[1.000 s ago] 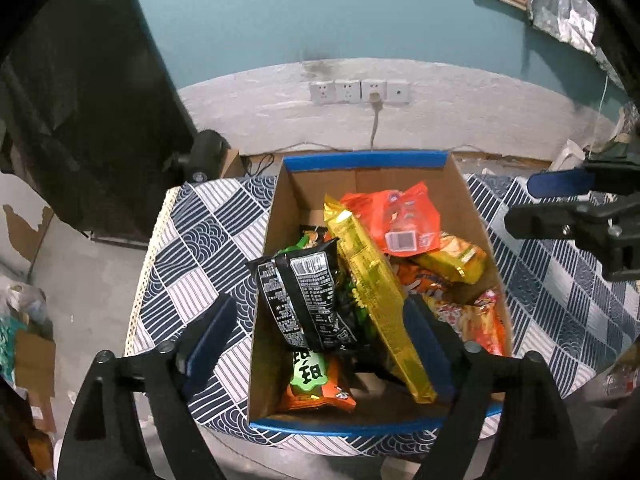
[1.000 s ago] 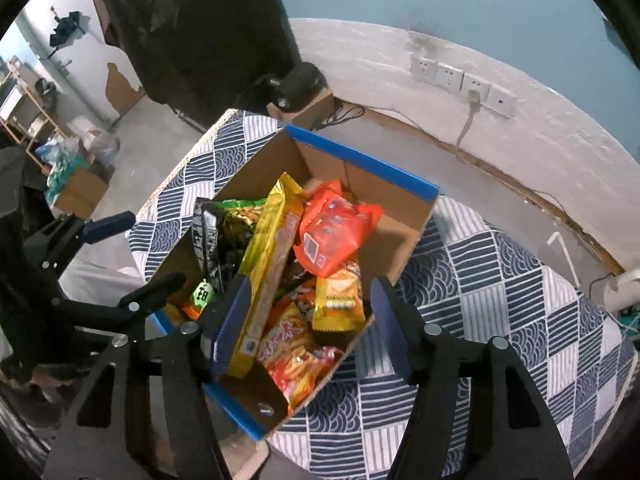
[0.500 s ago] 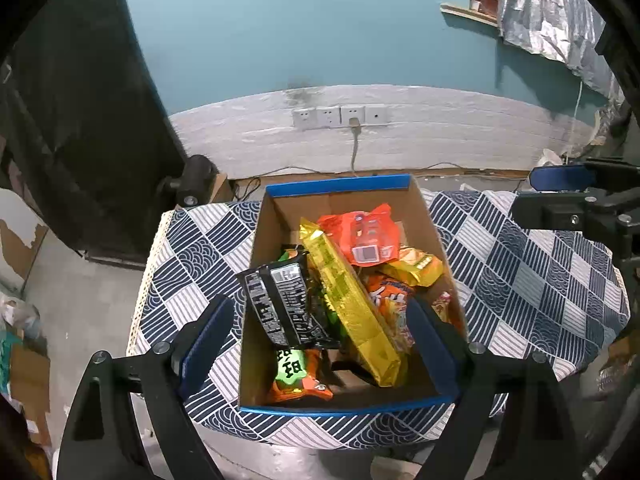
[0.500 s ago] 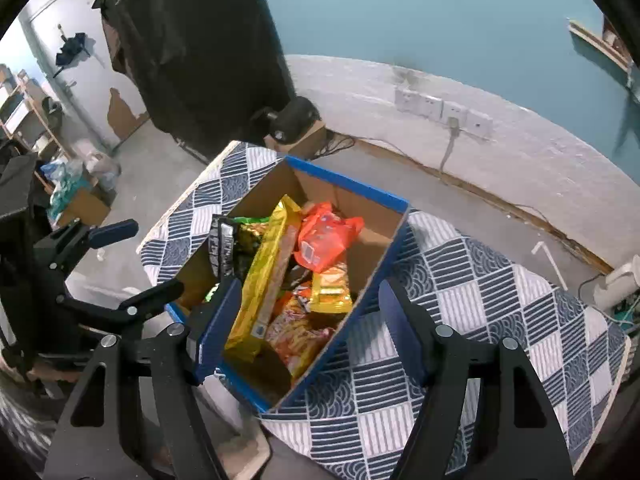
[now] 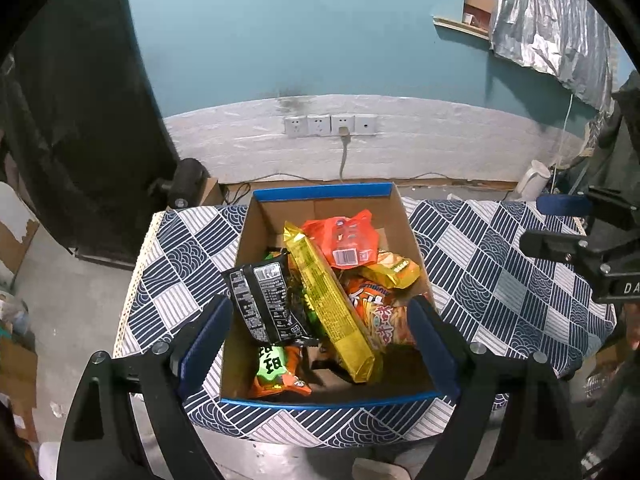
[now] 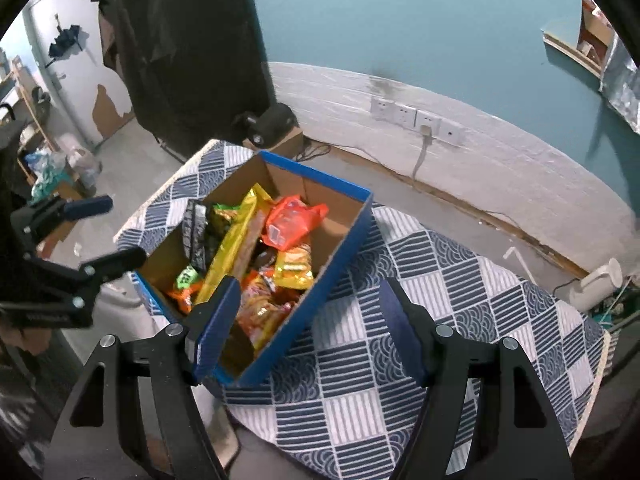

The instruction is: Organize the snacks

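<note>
wall (image 5: pixel 280 40): teal over white | sockets (image 5: pixel 330 125): four | floor (image 5: pixel 72 280): grey concrete

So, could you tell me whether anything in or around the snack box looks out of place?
Nothing has spilled: every packet sits inside the cardboard box. They are jumbled, though. The long yellow packet lies diagonally over the others, and the black packet leans tilted against it. The tablecloth holds no loose snacks.

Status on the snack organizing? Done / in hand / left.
Done: the snacks, among them a long yellow pack and a black pack, sit in the cardboard box; none lie on the tablecloth.
In hand: nothing; left gripper and right gripper are open, empty.
Left: packs are jumbled, unsorted.
</note>
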Motion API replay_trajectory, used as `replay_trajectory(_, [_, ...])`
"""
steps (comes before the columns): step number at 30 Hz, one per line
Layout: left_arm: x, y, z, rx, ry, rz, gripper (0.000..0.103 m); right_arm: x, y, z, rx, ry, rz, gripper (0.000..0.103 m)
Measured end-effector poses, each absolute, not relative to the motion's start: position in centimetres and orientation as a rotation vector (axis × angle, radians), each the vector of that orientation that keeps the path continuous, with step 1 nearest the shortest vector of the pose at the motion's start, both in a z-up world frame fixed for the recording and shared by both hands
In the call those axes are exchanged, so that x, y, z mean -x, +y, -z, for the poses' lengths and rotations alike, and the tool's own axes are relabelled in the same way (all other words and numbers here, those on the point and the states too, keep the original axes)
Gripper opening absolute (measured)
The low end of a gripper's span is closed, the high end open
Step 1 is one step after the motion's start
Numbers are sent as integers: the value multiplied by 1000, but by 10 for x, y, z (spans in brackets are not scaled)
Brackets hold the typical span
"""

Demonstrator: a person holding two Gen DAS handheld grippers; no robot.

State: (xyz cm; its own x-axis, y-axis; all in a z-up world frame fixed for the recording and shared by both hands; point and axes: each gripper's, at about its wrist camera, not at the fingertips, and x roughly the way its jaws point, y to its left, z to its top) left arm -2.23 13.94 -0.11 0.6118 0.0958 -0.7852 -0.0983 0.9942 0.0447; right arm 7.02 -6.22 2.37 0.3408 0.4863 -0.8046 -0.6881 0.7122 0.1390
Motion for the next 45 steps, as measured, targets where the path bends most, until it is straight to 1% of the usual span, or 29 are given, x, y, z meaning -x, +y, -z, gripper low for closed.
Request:
replay_trajectory(11, [17,129,2,16,886,-95,90,-71,-86,-19,269,905,-743,72])
replay_trajectory(45, [4,99,1,-17,883,-60,90,-78,-111,-22,248,899,-730,72])
